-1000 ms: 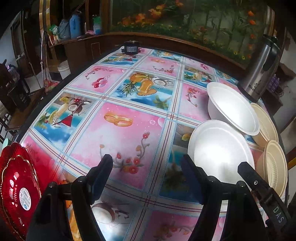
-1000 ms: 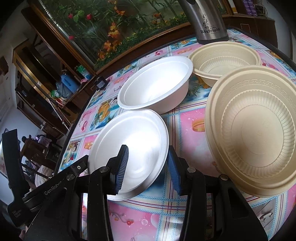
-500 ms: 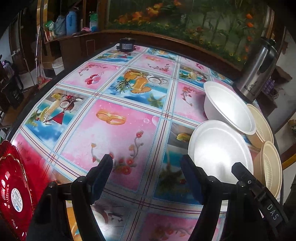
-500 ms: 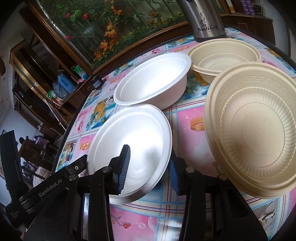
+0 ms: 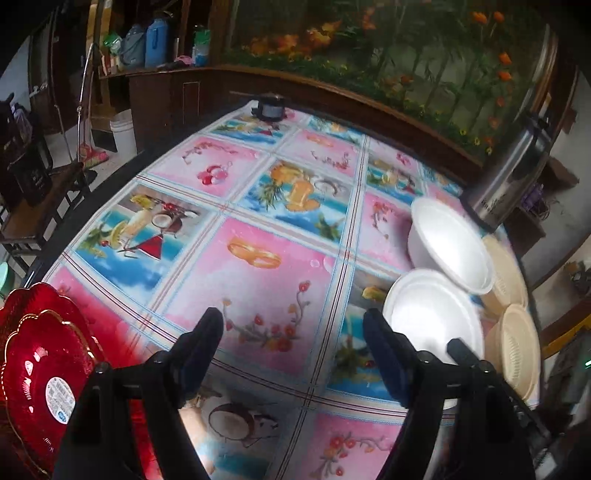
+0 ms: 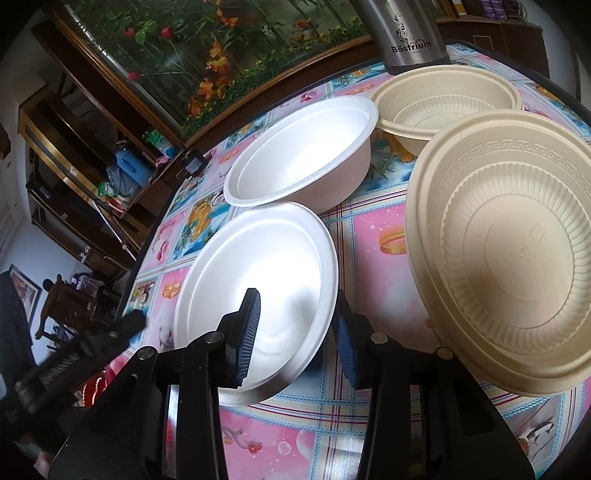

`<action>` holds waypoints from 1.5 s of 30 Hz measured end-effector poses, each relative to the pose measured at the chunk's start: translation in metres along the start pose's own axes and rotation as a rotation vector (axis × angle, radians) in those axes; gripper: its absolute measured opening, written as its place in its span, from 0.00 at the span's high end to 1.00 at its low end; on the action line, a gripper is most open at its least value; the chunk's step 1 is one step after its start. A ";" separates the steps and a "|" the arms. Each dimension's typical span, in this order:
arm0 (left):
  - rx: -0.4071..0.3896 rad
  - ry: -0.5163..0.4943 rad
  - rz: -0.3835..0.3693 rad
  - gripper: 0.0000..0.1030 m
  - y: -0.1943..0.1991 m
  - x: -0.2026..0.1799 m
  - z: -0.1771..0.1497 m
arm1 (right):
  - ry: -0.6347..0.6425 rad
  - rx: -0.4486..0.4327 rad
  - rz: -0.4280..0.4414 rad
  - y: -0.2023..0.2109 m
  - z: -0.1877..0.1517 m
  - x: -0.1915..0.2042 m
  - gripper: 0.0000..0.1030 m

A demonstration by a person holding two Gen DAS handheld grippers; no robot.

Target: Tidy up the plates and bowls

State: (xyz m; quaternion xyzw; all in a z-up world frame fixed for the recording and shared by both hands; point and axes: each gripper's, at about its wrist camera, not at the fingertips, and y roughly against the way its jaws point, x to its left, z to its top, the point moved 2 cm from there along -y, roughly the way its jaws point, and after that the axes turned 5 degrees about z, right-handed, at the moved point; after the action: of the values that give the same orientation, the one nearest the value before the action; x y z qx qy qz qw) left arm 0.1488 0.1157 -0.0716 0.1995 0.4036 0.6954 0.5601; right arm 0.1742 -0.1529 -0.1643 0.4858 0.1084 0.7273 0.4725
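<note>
- "Bestrium" in white letters, under a curling flourish, on the steel kettle at the table's far edge, right wrist view.
- The same kettle in the left wrist view bears a mark too blurred to read.
- The white sticker on the near-left red plate carries print too small to read.

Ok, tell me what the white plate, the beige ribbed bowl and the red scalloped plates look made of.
White round plate: probably foam, matte, soft thick rim.
Beige ribbed bowl: likely moulded plastic, dull sheen, embossed key border.
Red scalloped plates: glossy translucent plastic, perhaps glass; gold edging, sticker.
</note>
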 end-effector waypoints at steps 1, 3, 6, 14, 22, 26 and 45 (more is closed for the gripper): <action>0.001 0.008 -0.015 0.21 0.002 0.001 0.002 | -0.006 0.004 0.007 0.000 0.000 -0.001 0.61; 0.015 0.009 -0.014 0.21 0.002 -0.002 0.007 | -0.021 0.010 0.022 -0.001 0.001 -0.003 0.61; 0.081 -0.008 -0.034 0.21 -0.013 -0.013 0.007 | -0.030 0.009 0.033 0.001 0.002 -0.002 0.61; 0.159 -0.037 0.046 0.21 -0.047 -0.034 0.002 | -0.025 0.018 0.057 0.001 0.000 0.001 0.61; 0.272 0.043 -0.031 0.21 -0.059 -0.036 -0.002 | -0.078 0.052 0.076 -0.003 0.000 -0.009 0.61; 0.250 0.060 -0.057 0.21 -0.045 -0.042 0.000 | -0.091 0.066 0.084 -0.006 -0.001 -0.011 0.61; 0.261 0.055 -0.062 0.29 -0.053 -0.058 -0.011 | -0.292 0.171 0.223 -0.021 -0.009 -0.030 0.61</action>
State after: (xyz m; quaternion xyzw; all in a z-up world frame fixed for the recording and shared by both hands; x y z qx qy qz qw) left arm 0.1907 0.0602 -0.1095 0.2390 0.5121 0.6245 0.5391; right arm 0.1820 -0.1628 -0.2000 0.6334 0.0456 0.6850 0.3569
